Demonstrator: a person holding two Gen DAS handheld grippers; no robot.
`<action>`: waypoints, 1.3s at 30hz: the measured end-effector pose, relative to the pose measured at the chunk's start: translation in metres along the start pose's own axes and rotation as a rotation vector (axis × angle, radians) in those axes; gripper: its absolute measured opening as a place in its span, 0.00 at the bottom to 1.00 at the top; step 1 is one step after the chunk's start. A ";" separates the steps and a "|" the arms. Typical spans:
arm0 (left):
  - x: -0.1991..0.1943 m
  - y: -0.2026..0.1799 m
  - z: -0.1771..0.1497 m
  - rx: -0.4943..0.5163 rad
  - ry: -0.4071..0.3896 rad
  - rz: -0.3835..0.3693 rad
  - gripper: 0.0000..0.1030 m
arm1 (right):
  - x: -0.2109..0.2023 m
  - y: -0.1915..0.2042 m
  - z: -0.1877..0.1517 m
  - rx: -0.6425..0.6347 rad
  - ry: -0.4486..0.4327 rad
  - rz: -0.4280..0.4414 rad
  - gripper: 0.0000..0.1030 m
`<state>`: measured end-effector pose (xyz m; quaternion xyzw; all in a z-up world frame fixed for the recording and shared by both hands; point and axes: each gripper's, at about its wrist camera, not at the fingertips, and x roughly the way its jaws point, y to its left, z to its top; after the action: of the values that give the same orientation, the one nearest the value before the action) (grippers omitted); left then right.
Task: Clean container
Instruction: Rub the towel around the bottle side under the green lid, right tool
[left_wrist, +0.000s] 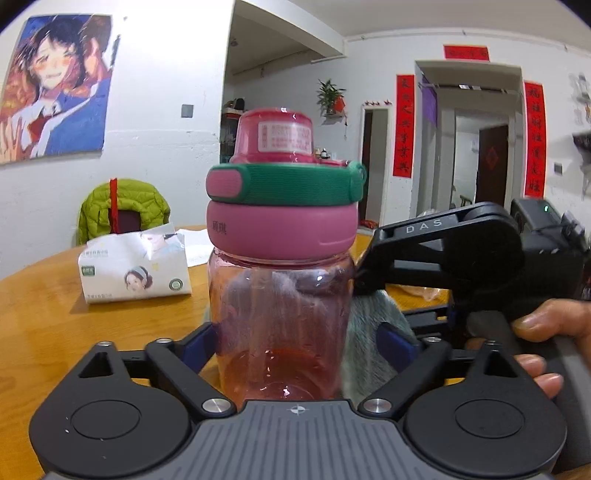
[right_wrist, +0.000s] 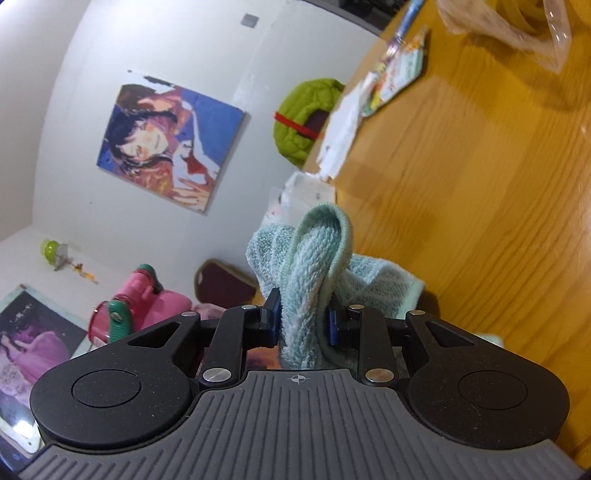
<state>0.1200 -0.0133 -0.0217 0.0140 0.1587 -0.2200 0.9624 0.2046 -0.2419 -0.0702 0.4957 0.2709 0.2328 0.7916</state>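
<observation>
The pink bottle is stood on the wooden surface between the left gripper's released jaws, while the blue towel, for wiping, is pinched beside the bottle by the right gripper.

Bottle base behind gripper body; cloth partly hidden.

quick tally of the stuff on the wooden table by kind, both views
Pink bottle: 1
Teal towel: 1
Tissue pack: 1
Clear plastic bag: 1
Loose papers and colourful packets: several, too blurred to count
Total: 4 countable things, all on or over the wooden table
</observation>
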 end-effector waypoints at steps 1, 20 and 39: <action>-0.002 -0.001 0.000 -0.005 -0.001 0.016 0.93 | -0.003 0.001 0.001 -0.005 -0.017 0.009 0.28; 0.002 -0.004 -0.004 0.009 0.034 0.038 0.84 | -0.007 0.014 -0.003 -0.074 0.006 0.008 0.28; 0.016 0.006 -0.004 0.013 0.048 -0.056 0.70 | -0.032 0.005 -0.002 0.075 -0.070 0.311 0.28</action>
<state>0.1348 -0.0142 -0.0307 0.0213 0.1807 -0.2474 0.9517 0.1796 -0.2589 -0.0599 0.5685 0.1719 0.3249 0.7360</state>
